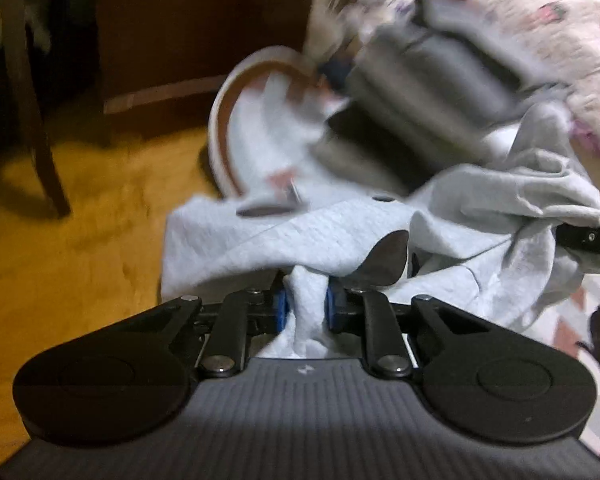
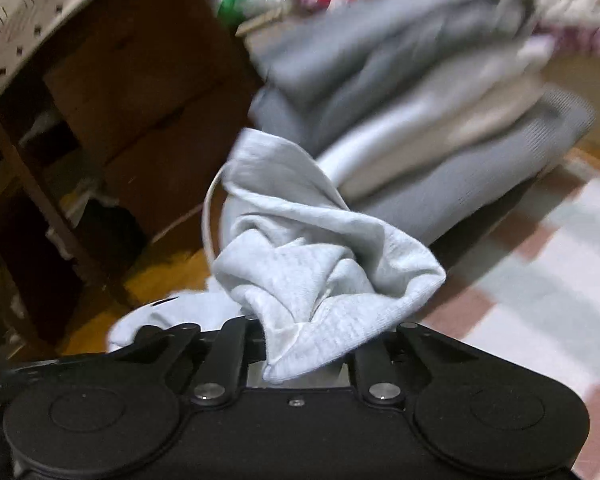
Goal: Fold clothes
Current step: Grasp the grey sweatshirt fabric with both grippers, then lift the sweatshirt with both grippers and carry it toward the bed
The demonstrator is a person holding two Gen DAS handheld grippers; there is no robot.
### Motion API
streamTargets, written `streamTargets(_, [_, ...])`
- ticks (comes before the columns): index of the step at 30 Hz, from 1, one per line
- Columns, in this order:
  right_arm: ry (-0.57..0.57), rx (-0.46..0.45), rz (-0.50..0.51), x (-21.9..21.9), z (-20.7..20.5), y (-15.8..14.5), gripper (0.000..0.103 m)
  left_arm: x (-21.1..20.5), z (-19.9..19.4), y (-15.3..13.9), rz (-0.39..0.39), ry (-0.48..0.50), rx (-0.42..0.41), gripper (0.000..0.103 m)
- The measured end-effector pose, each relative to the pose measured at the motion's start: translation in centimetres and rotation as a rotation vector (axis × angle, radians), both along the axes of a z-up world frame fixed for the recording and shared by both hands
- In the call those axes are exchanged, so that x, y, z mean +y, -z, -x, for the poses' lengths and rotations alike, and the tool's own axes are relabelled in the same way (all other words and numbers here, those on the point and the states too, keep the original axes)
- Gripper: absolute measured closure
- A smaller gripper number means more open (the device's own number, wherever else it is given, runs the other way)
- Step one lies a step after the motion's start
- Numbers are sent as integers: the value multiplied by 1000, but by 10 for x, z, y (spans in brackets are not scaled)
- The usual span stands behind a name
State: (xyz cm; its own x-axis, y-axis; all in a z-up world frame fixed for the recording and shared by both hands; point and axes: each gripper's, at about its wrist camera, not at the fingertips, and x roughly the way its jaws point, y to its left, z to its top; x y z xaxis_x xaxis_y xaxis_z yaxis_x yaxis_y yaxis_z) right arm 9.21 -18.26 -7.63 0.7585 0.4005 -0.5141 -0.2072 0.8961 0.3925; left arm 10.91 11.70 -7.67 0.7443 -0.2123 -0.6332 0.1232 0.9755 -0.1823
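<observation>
Your left hand-held gripper (image 1: 305,308) and right hand-held gripper (image 2: 300,340) each pinch a bunched edge of the pale grey garment (image 1: 340,232), held up crumpled between them beside a stack of folded clothes (image 2: 440,120); draw both grips apart evenly so it hangs flat.

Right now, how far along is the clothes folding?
Done: a stack of folded clothes sits behind, grey and beige layers. In hand: the left gripper and right gripper are both shut on a light grey garment, which hangs bunched and creased between them. Left: this piece shows no neat fold yet. The views are blurred, so more laundry cannot be ruled out.
</observation>
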Motion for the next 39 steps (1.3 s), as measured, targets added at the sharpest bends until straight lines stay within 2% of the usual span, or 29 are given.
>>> streamTargets(4, [72, -59, 86, -19, 28, -44, 89, -26, 21, -44, 8, 81, -114, 89])
streamTargets(7, [118, -95, 129, -38, 49, -75, 89, -42, 35, -72, 56, 127, -175, 89])
streamTargets(13, [204, -149, 221, -81, 111, -129, 89, -76, 60, -112, 198, 199, -205, 89])
streamTargets(18, [260, -150, 244, -125, 152, -151, 90, -121, 84, -132, 190, 271, -230, 89])
streamTargets(25, [340, -118, 223, -195, 201, -139, 89, -193, 122, -142, 157, 352, -229, 89])
streamTargets(28, [367, -113, 207, -229, 218, -125, 90, -227, 114, -147, 146, 367, -257, 89])
streamTargets(32, [385, -119, 148, -277, 219, -112, 90, -274, 100, -154, 131, 384, -297, 89])
streamTargets(34, [393, -160, 153, -295, 211, -114, 90, -295, 92, -162, 121, 388, -334, 89])
streamTargets(36, [391, -285, 148, -308, 209, -127, 90, -307, 86, -187, 120, 394, -427, 89])
streamTargets(39, [421, -466, 173, -319, 215, -156, 90, -321, 86, -224, 177, 430, -542, 89])
